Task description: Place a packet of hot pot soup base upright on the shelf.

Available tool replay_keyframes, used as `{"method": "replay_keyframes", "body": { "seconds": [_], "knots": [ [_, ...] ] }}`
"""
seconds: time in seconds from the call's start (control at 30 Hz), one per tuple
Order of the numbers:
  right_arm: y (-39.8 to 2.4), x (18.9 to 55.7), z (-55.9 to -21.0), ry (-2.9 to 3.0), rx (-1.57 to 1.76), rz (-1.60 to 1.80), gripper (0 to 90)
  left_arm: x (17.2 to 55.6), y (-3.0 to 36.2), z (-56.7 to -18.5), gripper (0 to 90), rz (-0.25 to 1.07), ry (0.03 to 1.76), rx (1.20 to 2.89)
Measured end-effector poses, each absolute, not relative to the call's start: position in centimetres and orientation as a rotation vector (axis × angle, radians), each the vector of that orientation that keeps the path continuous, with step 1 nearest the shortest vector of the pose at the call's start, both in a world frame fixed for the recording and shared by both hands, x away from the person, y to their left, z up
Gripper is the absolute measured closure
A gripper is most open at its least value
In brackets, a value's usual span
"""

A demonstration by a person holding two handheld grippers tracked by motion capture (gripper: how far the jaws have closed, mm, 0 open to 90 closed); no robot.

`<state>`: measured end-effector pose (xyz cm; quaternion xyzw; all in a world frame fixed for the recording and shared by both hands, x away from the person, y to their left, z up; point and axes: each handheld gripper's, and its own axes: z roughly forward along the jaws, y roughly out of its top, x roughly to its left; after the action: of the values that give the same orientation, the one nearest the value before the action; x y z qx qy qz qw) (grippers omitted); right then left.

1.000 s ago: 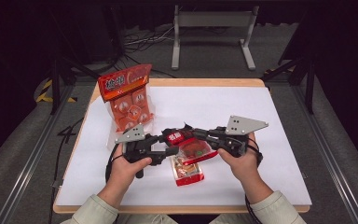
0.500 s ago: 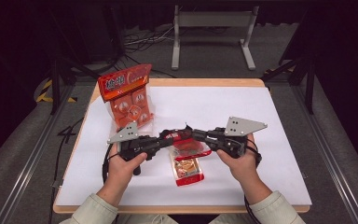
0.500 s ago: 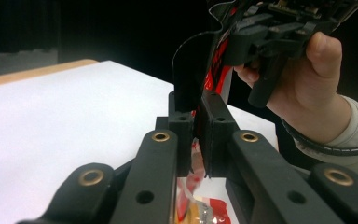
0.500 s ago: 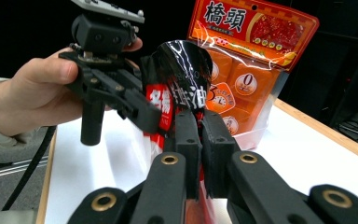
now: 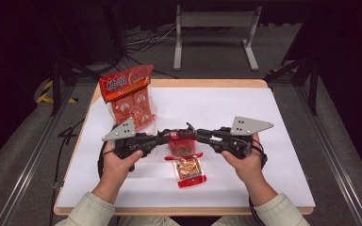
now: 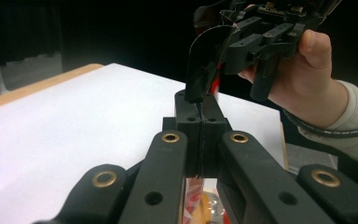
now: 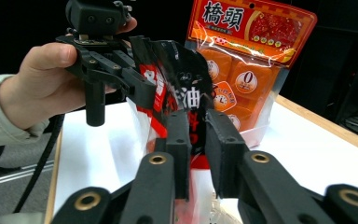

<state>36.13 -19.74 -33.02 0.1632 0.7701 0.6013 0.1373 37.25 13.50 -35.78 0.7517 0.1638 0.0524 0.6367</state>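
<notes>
Now two claws share one small sauce packet [image 7: 182, 100].
Red-black, glossy, printed "油"; left claw [image 5: 166, 137] clamped on it, right claw [image 5: 192, 133] just loosened, packet between. Orange bag [image 7: 247, 60] reads "橋頭".

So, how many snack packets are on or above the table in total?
3: the big orange bag stands at the table's far left, a small packet hangs between both grippers, another small packet lies flat beneath. The big bag's contents are not counted.

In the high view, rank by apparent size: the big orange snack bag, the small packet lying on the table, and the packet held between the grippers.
1. Big orange snack bag, clearly largest.
2. Small packet on the table and held packet: they look alike, and the grippers cover part of the held one, so no ranking.
</notes>
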Motion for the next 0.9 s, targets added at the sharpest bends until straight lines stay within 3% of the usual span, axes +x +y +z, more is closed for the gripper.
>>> {"method": "replay_keyframes", "body": {
  "seconds": [0.47, 0.9],
  "knots": [
    [-21.8, 36.8, -33.2, 2.285, 0.601, 1.686, 64.1, 37.2, 16.2, -33.3, 89.7, 0.181, 0.342, 1.746],
    [-22.8, 37.4, -33.8, 2.305, 0.658, 1.644, 64.4, 37.0, 19.7, -30.8, 89.7, 0.279, 0.308, 1.753]
  ]
}}
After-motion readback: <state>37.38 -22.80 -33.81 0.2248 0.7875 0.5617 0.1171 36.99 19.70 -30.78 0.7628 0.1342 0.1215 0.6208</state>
